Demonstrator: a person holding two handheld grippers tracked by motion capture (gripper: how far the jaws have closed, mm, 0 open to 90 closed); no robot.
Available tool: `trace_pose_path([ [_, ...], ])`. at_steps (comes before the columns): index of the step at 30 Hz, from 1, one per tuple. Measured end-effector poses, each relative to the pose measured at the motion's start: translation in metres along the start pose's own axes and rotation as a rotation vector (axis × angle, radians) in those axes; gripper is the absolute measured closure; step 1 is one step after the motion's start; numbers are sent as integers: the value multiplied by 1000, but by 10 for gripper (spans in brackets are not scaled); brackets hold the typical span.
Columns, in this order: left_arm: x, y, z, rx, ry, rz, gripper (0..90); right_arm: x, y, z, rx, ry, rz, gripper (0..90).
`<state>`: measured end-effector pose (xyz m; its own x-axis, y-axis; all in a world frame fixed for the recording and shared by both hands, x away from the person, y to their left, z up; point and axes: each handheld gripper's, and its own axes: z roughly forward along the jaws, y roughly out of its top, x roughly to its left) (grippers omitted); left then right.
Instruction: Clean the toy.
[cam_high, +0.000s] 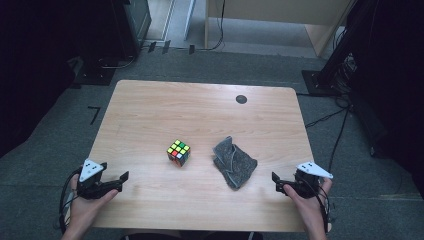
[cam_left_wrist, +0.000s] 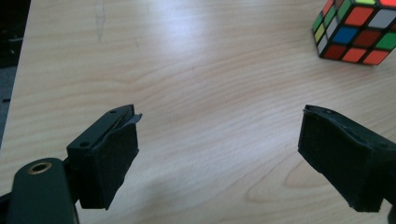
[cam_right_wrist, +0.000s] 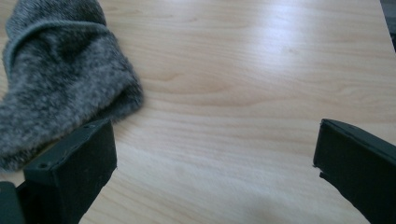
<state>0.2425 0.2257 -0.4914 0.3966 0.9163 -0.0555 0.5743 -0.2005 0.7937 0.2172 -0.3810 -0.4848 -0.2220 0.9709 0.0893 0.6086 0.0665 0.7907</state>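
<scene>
The grey cloth (cam_high: 234, 162) is lying crumpled on the counter (cam_high: 150, 110), right of the middle, and the puzzle cube (cam_high: 178, 152) is sitting just to its left, apart from it. The right tongs (cam_high: 276, 182) are hovering near the counter's right front corner, jaws standing wide apart and gripping nothing; the cloth is lying a little beyond them and to their left, not between the jaws. In the right gripper view the cloth (cam_right_wrist: 56, 79) is showing behind the left jaw. The left tongs (cam_high: 121, 182) are hanging over the left front of the counter, likewise wide open and empty, with the cube (cam_left_wrist: 357, 30) lying well ahead and to the right.
</scene>
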Motion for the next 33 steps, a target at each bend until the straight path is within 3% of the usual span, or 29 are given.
trace_pose_path([
  [3, 6, -8, -3, 1, 26, -12, 121, -7, -8, -3, 17, -13, 5, 0],
  [12, 16, -21, -9, 31, 35, -26, 120, -33, -31, -14, 56, -63, 34, 0],
  [23, 22, -33, -13, 62, 49, -26, 122, -51, -55, -17, 153, -130, 61, 0],
  [28, 19, -33, -9, 91, 64, -5, 122, -49, -55, -15, 158, -157, 58, 0],
  [33, 19, -32, -4, 136, 54, -5, 125, -48, -58, -14, 120, -160, 56, 0],
])
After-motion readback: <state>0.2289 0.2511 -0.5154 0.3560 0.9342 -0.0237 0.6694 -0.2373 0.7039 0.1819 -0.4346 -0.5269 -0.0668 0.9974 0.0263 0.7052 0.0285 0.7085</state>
